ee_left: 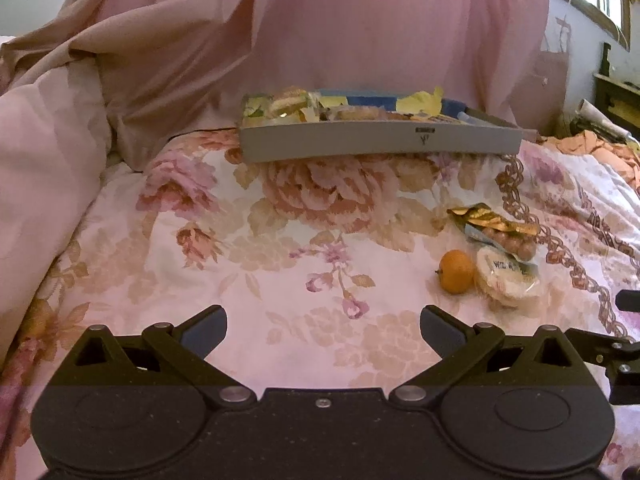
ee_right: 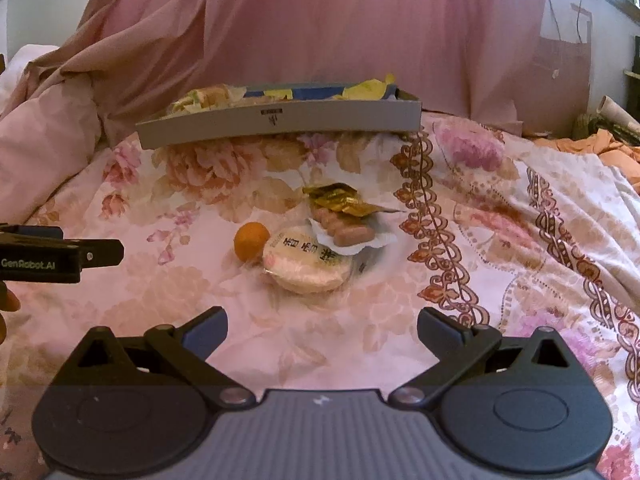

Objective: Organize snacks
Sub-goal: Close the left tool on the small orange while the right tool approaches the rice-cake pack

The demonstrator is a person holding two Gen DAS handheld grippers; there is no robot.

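A grey shallow box (ee_left: 380, 142) (ee_right: 280, 122) with several wrapped snacks in it lies at the far side of a floral bedspread. Loose on the spread lie a small orange (ee_left: 456, 271) (ee_right: 251, 241), a round wrapped rice cracker (ee_left: 505, 278) (ee_right: 306, 266) and a clear pack of brown sausages with a gold wrapper (ee_left: 496, 230) (ee_right: 344, 222). My left gripper (ee_left: 323, 330) is open and empty, to the left of these snacks. My right gripper (ee_right: 322, 330) is open and empty, just short of the cracker.
A pink quilt (ee_left: 48, 160) is heaped at the left and a pink curtain (ee_right: 340, 20) hangs behind the box. The left gripper's body (ee_right: 60, 258) shows at the left edge of the right wrist view. Orange cloth (ee_right: 616, 148) lies at the far right.
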